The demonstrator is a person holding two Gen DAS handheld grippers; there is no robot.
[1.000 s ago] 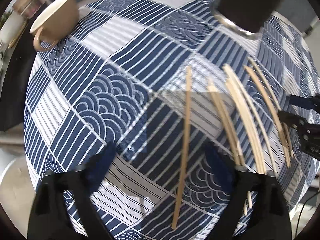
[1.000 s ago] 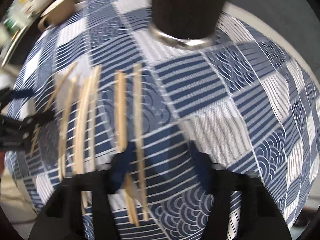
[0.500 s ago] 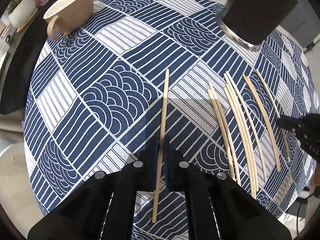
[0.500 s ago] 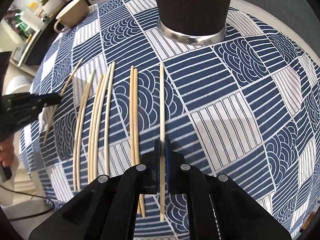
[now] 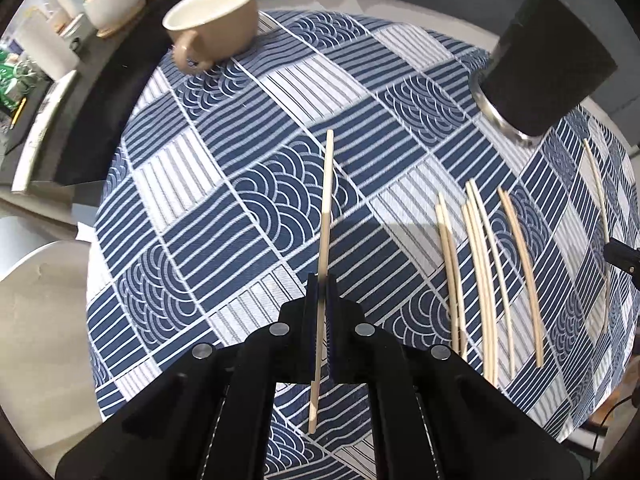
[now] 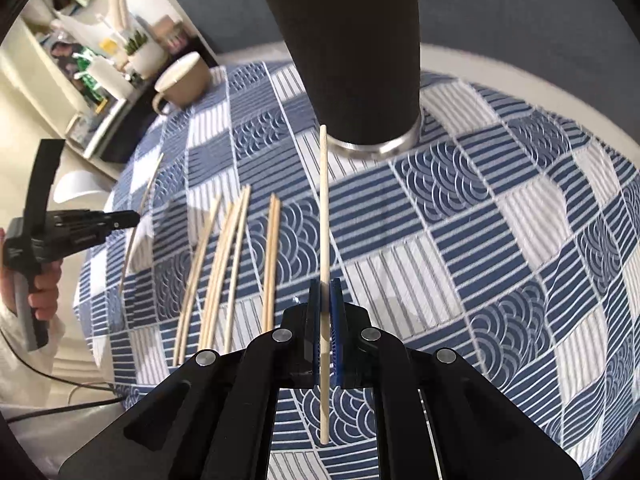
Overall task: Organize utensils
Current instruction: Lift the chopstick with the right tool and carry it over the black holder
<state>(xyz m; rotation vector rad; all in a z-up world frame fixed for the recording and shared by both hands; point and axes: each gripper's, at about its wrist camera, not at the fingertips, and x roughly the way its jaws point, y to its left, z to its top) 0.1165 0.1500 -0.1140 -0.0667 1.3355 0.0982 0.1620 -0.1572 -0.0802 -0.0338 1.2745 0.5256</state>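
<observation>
Both chopsticks have come up off the cloth since half a second ago, when they lay flat with my jaws just closing on them. Now my left gripper (image 5: 321, 280) is clamped nearly fully closed on one chopstick (image 5: 326, 216), and my right gripper (image 6: 326, 286) is clamped the same way on another (image 6: 324, 216), whose tip reaches toward the base of the black cup (image 6: 352, 60). Seven more sticks (image 6: 224, 256) lie on the cloth (image 6: 500, 240) that covers the desk, left of my right gripper. A tan mug (image 5: 212, 20) sits at the far edge.

Risks, as I judge them: each stick is pinched at a single point well back from its tip, so it could pivot or slip in the jaws as I swing it; a tip that strikes the cup's wall or rim rather than its mouth could knock the stick loose or tip the cup; my two grippers could clash if both head for the cup together.

No brand, label or writing is legible anywhere
</observation>
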